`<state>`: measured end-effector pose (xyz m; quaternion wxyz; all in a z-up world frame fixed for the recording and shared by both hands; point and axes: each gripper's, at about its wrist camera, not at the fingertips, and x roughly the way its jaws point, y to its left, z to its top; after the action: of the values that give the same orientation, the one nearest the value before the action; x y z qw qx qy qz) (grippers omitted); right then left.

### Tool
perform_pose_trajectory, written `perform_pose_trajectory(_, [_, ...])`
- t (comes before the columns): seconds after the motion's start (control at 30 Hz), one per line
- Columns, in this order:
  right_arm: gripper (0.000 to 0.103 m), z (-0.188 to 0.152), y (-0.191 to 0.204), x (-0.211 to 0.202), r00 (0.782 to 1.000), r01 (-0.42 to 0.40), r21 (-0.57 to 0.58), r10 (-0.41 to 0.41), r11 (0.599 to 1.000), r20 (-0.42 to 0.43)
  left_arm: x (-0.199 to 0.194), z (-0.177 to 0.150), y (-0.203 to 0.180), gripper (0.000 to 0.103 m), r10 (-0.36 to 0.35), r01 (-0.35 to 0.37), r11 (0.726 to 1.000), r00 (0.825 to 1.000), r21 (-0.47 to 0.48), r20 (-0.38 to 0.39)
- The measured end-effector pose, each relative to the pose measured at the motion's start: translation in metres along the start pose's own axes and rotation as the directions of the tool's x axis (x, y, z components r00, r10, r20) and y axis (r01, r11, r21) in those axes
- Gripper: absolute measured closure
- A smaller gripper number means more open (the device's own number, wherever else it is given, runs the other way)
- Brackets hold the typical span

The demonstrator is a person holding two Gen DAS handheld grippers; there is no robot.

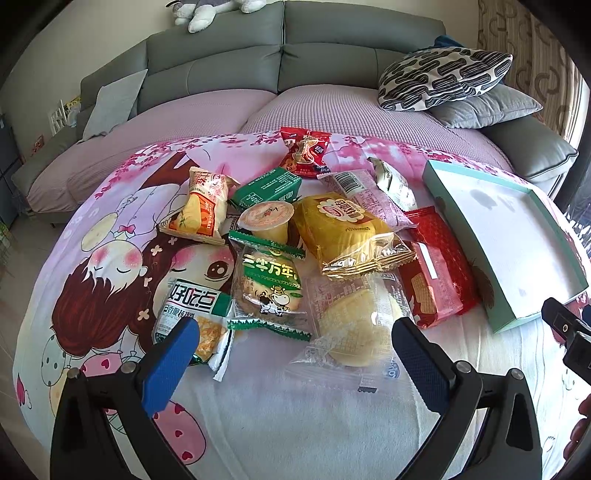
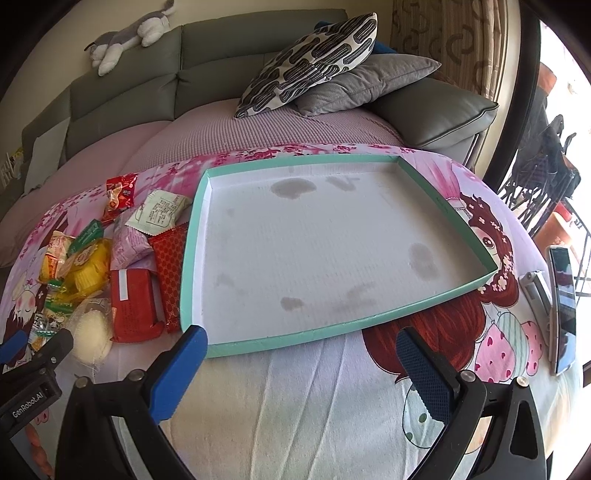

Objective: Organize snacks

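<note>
A heap of wrapped snacks lies on the cartoon-print cloth: a clear-wrapped pale bun (image 1: 354, 328) nearest me, a green-edged cookie pack (image 1: 269, 284), a yellow cake pack (image 1: 332, 225), a jelly cup (image 1: 266, 218), a red wafer pack (image 1: 436, 273), a red packet (image 1: 304, 149) at the back. My left gripper (image 1: 295, 343) hangs open just before the bun and cookie pack, holding nothing. A shallow teal-rimmed tray (image 2: 443, 206) with a stained white floor sits right of the heap, nothing in it. My right gripper (image 2: 301, 354) stands open at the tray's near edge.
A grey sofa (image 1: 221, 62) with a pink cover runs behind the table, with patterned and grey cushions (image 2: 314, 62) and a plush toy (image 2: 129, 33) on its back. A phone (image 2: 563, 306) and a small silver device (image 2: 535, 291) lie at the table's right edge.
</note>
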<state>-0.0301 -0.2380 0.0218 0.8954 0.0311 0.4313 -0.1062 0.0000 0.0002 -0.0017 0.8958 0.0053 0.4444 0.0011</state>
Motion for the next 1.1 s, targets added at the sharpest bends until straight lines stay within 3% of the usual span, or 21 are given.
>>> perform_pose_trajectory(0.3, [0.000, -0.001, 0.001, 0.002, 1.000, -0.003, -0.005, 0.003, 1.000, -0.004, -0.001, 0.000, -0.001, 0.000, 0.030, -0.030, 0.999, 1.000, 0.024, -0.005])
perform_pose_trajectory(0.6, [0.000, -0.004, 0.008, 0.003, 1.000, -0.019, -0.025, 0.019, 1.000, -0.001, -0.004, 0.000, 0.002, 0.000, 0.011, -0.011, 1.000, 1.000, -0.007, 0.020])
perform_pose_trajectory(0.87, [0.000, -0.005, 0.041, -0.009, 0.993, -0.082, -0.121, 0.090, 0.989, 0.070, -0.018, 0.003, 0.027, 0.000, 0.069, -0.060, 0.993, 0.994, -0.100, 0.089])
perform_pose_trajectory(1.1, [0.000, -0.009, 0.080, -0.016, 0.971, -0.212, -0.162, 0.226, 0.964, 0.074, -0.014, 0.002, 0.053, 0.000, 0.052, -0.041, 0.986, 0.996, -0.160, 0.066])
